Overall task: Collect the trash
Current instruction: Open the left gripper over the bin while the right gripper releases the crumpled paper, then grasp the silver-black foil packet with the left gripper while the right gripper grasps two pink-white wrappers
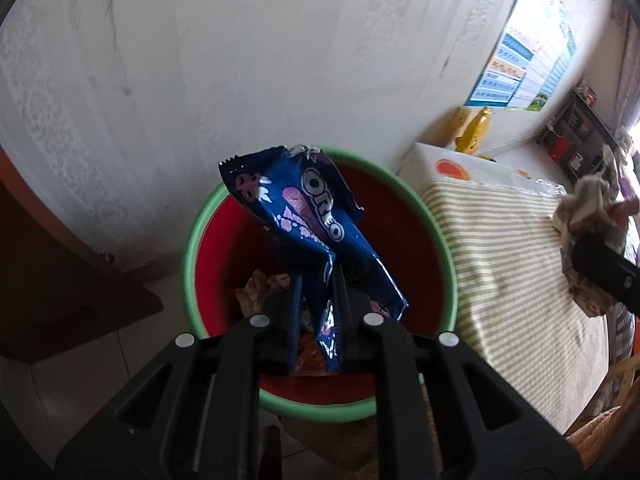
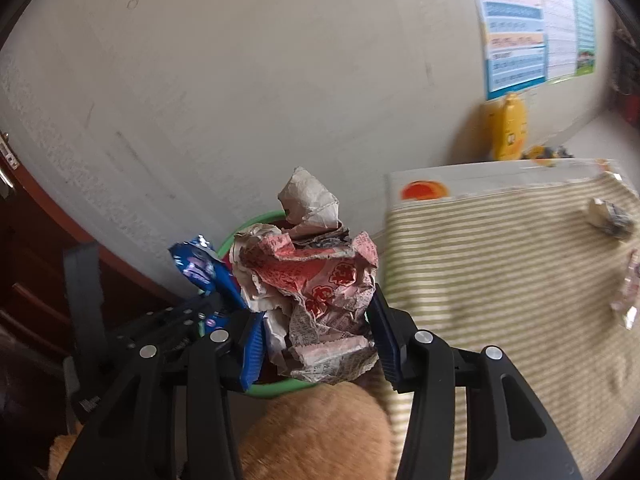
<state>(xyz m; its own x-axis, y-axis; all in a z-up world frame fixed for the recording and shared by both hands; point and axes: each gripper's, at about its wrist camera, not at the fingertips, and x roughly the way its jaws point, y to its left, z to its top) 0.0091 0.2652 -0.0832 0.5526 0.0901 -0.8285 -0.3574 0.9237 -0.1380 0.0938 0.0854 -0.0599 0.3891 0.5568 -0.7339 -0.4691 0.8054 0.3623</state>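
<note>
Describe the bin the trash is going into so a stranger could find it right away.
Look along the pale wall to the end of the striped bedspread. On the floor between them stands a round bin, red inside with a green rim. Nothing else nearby shares those colours, and crumpled wrappers already lie in it.

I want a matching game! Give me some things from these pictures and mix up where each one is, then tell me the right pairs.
Things:
1. Oreo wrapper
2. crumpled paper
3. red bin
4. yellow bottle

Places:
A. on the floor by the wall, beside the striped cloth
B. pinched in the left gripper, above the bin
C. on the floor under the poster
D. squeezed in the right gripper

Pairs: 1-B, 2-D, 3-A, 4-C
</note>
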